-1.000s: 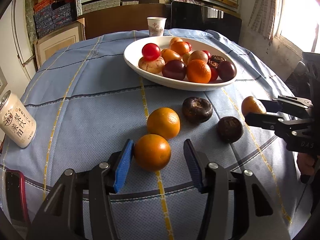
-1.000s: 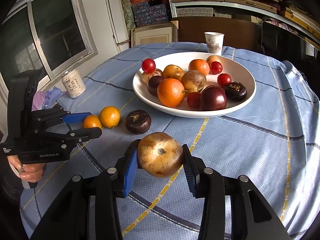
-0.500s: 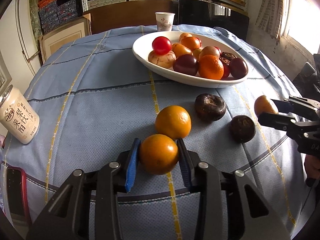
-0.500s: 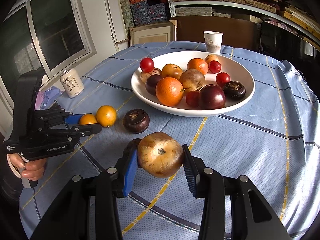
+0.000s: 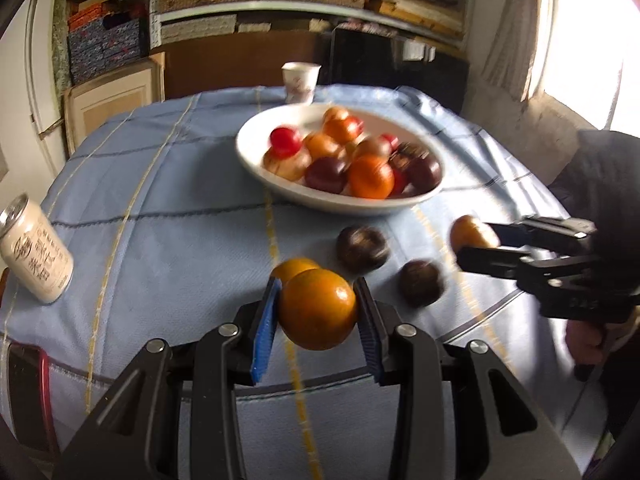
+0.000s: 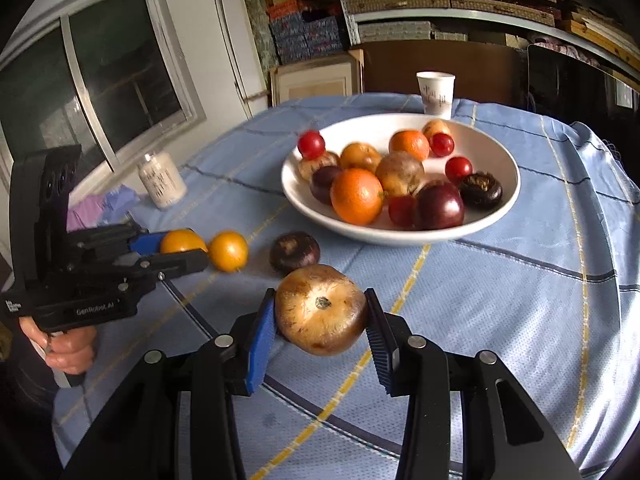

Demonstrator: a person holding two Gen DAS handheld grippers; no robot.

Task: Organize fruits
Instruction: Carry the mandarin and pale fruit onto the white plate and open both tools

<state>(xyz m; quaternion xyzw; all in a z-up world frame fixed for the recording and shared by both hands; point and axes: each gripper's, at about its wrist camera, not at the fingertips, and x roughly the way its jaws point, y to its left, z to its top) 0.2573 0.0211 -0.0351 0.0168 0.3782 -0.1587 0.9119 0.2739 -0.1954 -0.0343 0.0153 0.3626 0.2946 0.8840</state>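
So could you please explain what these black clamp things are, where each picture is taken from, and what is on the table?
There is no robot here: a person holds a pistol-grip clamp in each hand, and each clamp carries a wide-angle camera looking along its two fingers.

The left camera view shows the left gripper shut on an orange. The right camera view shows the right gripper shut on a brown fruit. Each clamp also appears in the other's picture.

On the blue tablecloth stand a white bowl of mixed fruit, a paper cup and a drink can. Another orange and a dark fruit lie loose.
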